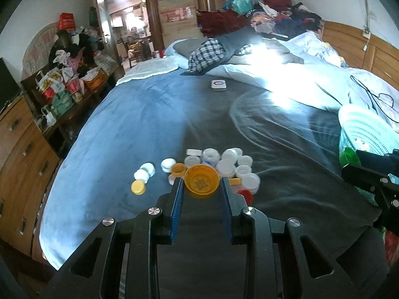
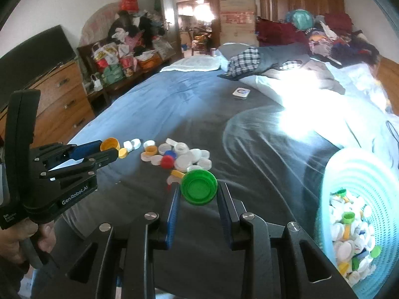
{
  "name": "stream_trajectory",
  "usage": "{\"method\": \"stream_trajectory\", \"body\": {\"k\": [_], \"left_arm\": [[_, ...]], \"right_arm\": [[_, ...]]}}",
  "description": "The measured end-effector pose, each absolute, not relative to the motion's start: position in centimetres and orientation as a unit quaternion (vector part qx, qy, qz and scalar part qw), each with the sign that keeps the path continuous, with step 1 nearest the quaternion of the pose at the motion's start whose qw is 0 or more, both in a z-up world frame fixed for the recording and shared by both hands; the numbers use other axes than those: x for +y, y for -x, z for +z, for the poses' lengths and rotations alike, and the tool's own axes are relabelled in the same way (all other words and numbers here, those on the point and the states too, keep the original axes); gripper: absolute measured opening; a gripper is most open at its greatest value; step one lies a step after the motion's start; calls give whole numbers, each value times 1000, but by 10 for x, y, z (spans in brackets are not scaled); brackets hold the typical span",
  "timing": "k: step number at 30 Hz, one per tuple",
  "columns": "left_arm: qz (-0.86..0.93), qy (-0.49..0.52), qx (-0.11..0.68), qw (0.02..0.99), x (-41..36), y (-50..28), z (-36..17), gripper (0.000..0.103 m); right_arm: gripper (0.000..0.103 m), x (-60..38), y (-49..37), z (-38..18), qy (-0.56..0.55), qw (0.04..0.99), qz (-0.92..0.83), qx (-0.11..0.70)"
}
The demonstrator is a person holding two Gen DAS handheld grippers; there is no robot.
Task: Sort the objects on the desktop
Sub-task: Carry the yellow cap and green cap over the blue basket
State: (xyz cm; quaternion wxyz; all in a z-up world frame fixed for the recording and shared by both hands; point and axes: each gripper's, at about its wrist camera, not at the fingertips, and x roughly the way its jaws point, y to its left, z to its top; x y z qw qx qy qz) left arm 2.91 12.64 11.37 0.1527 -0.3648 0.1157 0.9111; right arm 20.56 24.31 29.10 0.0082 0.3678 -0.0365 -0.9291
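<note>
My left gripper (image 1: 201, 183) is shut on a large orange bottle cap (image 1: 201, 180), held above the blue bedcover; from the right wrist view this gripper (image 2: 111, 149) shows at the left with the same orange cap (image 2: 109, 144). My right gripper (image 2: 198, 188) is shut on a green bottle cap (image 2: 198, 186). A pile of loose caps (image 2: 174, 155), mostly white with some yellow, red and blue ones, lies on the bed beyond both grippers. The pale turquoise basket (image 2: 361, 174) at the right holds several caps. The right gripper's body (image 1: 371, 182) shows beside that basket (image 1: 366, 129).
A small white square device (image 1: 218, 85) lies further up the bed. Rumpled bedding and clothes (image 1: 274, 17) cover the far right. A wooden dresser (image 2: 59, 99) and cluttered shelf (image 2: 119, 57) stand left of the bed. A person's hand (image 2: 25, 234) holds the left gripper's handle.
</note>
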Motion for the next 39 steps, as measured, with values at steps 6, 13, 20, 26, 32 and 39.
{"method": "stream_trajectory", "body": {"k": [6,13,20,26,32,39], "left_arm": [[903,372,117,178,152,-32,118,24],[893,378,121,212,190,-41,122,24],[879,377,131,259,243,-52,132,24],[871,371,136,292,287,-56,144,24],[864,363,137,321,329,-59,157,24],[842,368,156,362,386,-68,163,24]], "right_arm": [[32,270,-221,302,-354,-13,-934,-47],[32,308,-242,311,-344,-51,-936,-64],[32,354,-264,316,-335,-88,-934,-86],[32,386,-272,321,-330,-110,-933,-96],[32,415,-280,326,-324,-129,-931,-105],[32,451,-292,338,-311,-158,-930,-115]]}}
